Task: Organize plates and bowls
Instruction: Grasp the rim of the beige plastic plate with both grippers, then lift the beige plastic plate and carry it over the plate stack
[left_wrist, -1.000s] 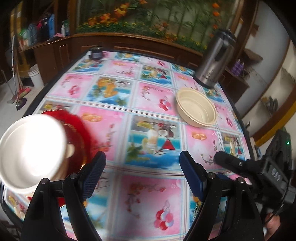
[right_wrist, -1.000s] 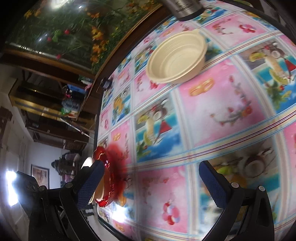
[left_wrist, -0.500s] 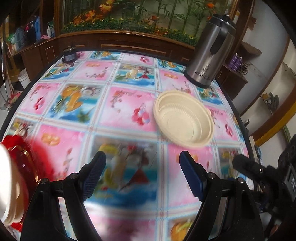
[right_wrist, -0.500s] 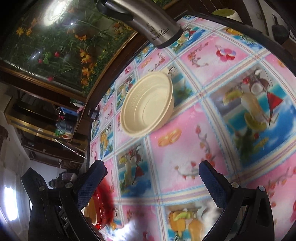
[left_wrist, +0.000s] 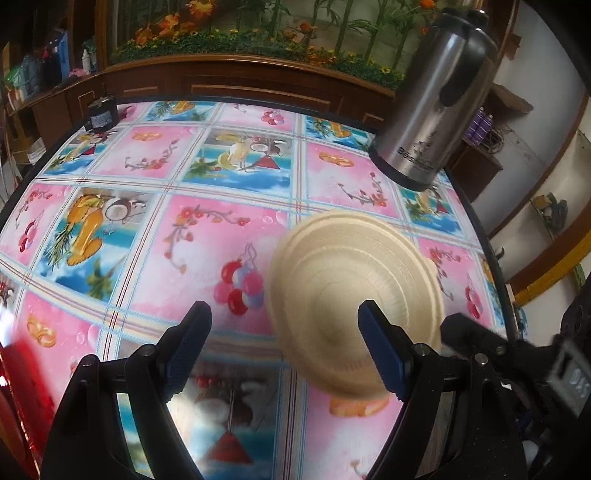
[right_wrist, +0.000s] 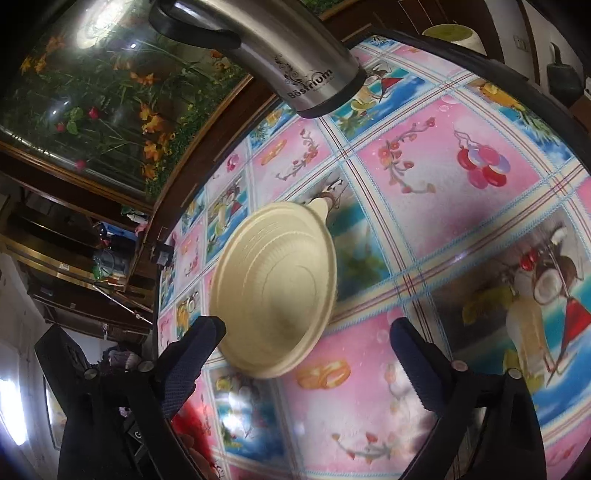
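Observation:
A cream plastic bowl (left_wrist: 351, 280) stands upright on the patterned tablecloth, blurred in both views. My left gripper (left_wrist: 286, 347) is open just short of it, and its right finger (left_wrist: 380, 350) overlaps the bowl's near side. My right gripper (right_wrist: 306, 360) comes at the same bowl (right_wrist: 273, 291) from the other side. Its jaws are closing with the bowl's near rim between them, and its left finger (right_wrist: 195, 354) is at the rim. No pad presses on the bowl. A red plate (right_wrist: 192, 424) lies behind, also seen as a red plate edge (left_wrist: 14, 387) at the far left.
A tall steel thermos (left_wrist: 432, 110) stands at the back right of the table, close behind the bowl; in the right wrist view the thermos (right_wrist: 295, 62) is at the top. A small dark jar (left_wrist: 103, 114) sits at the far left corner. The table edge (left_wrist: 495, 266) runs near the bowl's right.
Both grippers have moved in on the cream bowl, which now looms large. The red plate with white bowls has slid out to the left wrist view's edge. The right jaws stand a little narrower.

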